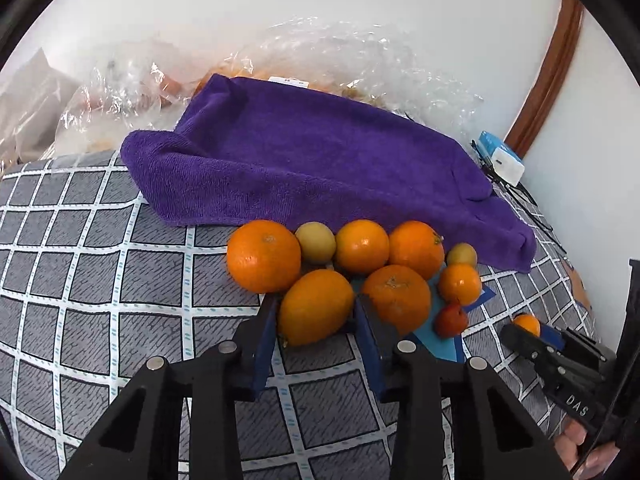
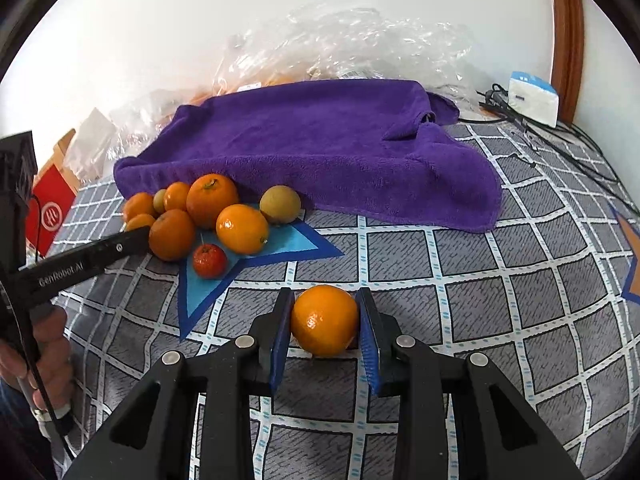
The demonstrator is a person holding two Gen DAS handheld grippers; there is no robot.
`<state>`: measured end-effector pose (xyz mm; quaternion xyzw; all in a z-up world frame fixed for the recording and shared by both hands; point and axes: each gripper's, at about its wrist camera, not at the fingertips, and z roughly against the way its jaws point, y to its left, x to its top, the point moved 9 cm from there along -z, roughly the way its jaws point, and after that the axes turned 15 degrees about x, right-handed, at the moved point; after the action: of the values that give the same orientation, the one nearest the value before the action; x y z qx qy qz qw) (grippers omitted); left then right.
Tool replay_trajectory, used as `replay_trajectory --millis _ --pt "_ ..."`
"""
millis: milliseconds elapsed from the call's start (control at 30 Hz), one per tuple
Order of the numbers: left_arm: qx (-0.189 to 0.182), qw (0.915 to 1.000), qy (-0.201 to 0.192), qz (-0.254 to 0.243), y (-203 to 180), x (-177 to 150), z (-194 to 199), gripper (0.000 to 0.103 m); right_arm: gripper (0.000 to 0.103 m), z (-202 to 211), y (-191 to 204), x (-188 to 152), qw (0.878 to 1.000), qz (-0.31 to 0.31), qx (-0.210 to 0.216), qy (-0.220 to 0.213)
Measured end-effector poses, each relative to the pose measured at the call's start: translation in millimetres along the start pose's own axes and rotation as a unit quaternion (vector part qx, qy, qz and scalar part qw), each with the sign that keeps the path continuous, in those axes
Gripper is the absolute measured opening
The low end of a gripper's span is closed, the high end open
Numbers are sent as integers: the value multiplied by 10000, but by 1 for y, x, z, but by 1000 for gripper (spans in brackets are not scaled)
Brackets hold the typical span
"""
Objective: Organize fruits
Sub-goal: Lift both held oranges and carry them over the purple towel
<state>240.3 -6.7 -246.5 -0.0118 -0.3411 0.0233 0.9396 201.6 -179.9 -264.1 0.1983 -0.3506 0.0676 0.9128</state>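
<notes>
From my feed, the oranges (image 1: pixel 263 255) have glossy, finely dimpled peel that catches the light. The purple towel (image 1: pixel 320 160) is matt, plush terry cloth. Under everything lies a checked bedcover (image 1: pixel 100 280), a woven, dull fabric. Behind, crinkled clear plastic bags (image 2: pixel 360 40) shine. My left gripper (image 1: pixel 316 312) is matt black plastic with blue ribbed pads (image 1: pixel 264 344) and bright metal pivot pins (image 1: pixel 228 347). A varnished wooden frame (image 1: pixel 556 72) gleams faintly.

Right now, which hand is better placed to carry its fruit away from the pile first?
Right. The right gripper already clamps a lone orange on open bedspread. The left gripper grips a fruit wedged against the pile.
</notes>
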Motion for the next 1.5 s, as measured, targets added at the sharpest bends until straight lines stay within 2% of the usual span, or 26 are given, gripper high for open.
replay_trajectory --millis 167,533,767,1000,1200,1300,1500 --pt "-244 9996 -45 146 2 -3 6 36 31 0 1 1 10000 4 -11 -11" --pt "-237 9981 -496 288 9 6 23 36 31 3 1 1 10000 -40 59 -60" --pt "-218 9973 -512 472 18 8 24 36 32 8 3 -9 9996 157 -235 55" --pt "-256 9965 -609 509 18 9 29 36 31 13 3 -11 9992 184 -359 29" --pt "-244 9952 -850 425 16 17 43 36 31 33 -3 10 9987 148 -426 -221" --pt "-213 9956 -834 377 14 22 51 36 31 41 -6 27 9981 190 -497 -303" --pt "-74 9957 -849 359 18 55 70 36 31 51 -8 75 9963 295 -606 -525"
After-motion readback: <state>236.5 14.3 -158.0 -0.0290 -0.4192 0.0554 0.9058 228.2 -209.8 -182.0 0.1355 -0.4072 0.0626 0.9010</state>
